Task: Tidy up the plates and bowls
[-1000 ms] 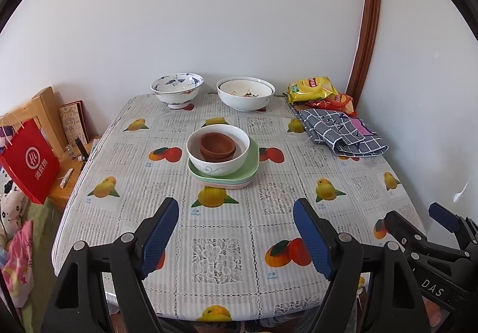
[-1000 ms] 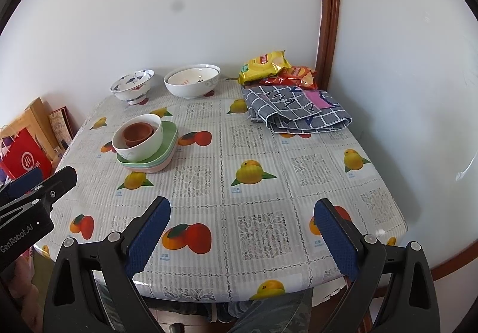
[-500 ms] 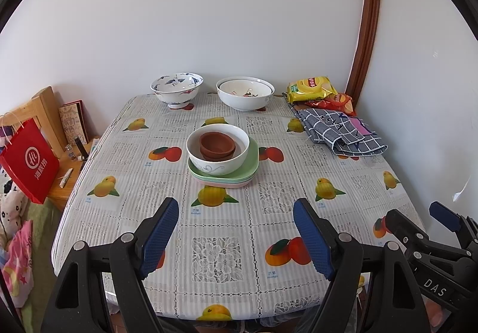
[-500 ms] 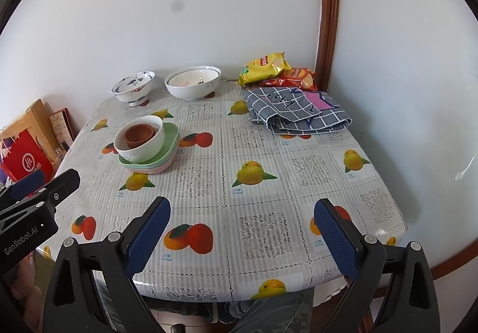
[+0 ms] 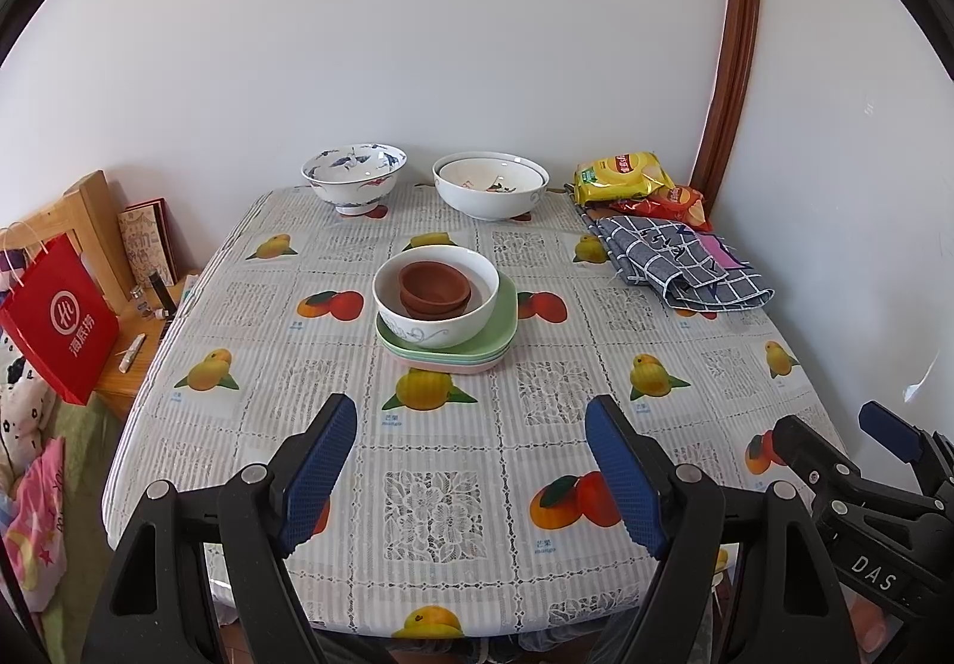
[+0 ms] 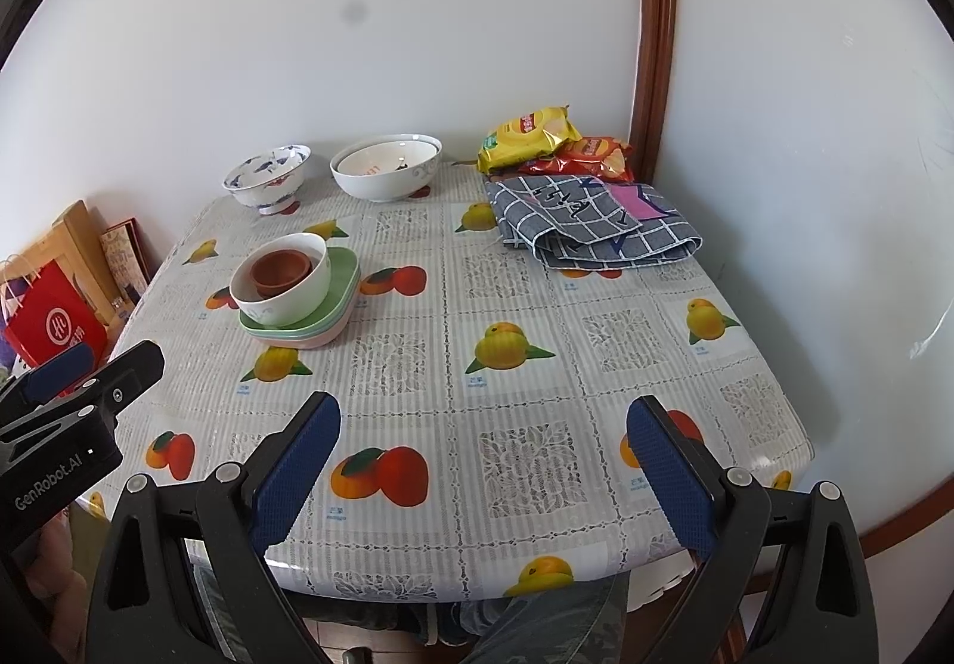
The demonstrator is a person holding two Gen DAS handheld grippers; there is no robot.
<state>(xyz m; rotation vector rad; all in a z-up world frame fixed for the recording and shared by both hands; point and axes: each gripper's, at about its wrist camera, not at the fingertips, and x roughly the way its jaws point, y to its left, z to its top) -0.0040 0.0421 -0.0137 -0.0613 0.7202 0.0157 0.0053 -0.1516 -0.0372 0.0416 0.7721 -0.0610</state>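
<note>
Blue-and-white porcelain is sitting furthest left among the crockery: in the left wrist view the patterned bowl (image 5: 354, 176) is standing at the upper middle of the frame, against the wall, with the large white bowl (image 5: 490, 184) just beside it on its right, the two apart by a narrow gap. Both are resting on the fruit-printed tabletop (image 5: 453, 491). Below them, at the centre of the frame, the stack is already standing: a brown clay bowl (image 5: 433, 287) is nesting inside a white bowl (image 5: 435, 303), which is sitting on the green plates (image 5: 505, 319).

Moving rightward, the left gripper (image 5: 471, 476) is hovering over the near edge of the tabletop with its blue pads spread wide and nothing between them. The stack is lying straight ahead of it, almost on its centre line, and the two loose bowls are lying beyond the stack, the patterned one slightly left of that line and the large white one slightly right.

In the right wrist view the right gripper (image 6: 486, 479) is likewise spread apart and carrying nothing. From it the stack (image 6: 298, 288) is lying well off to the upper left, and the two loose bowls (image 6: 386, 174) are lying at the upper middle-left, so it is facing mostly bare cloth.

By my judgement the left gripper is the better placed for the stack, while the large white bowl, nearer the right side, is falling about evenly between both. The folded checked cloth (image 6: 587, 223) and snack bags (image 6: 554, 145) at the upper right are lying clear of either path.
</note>
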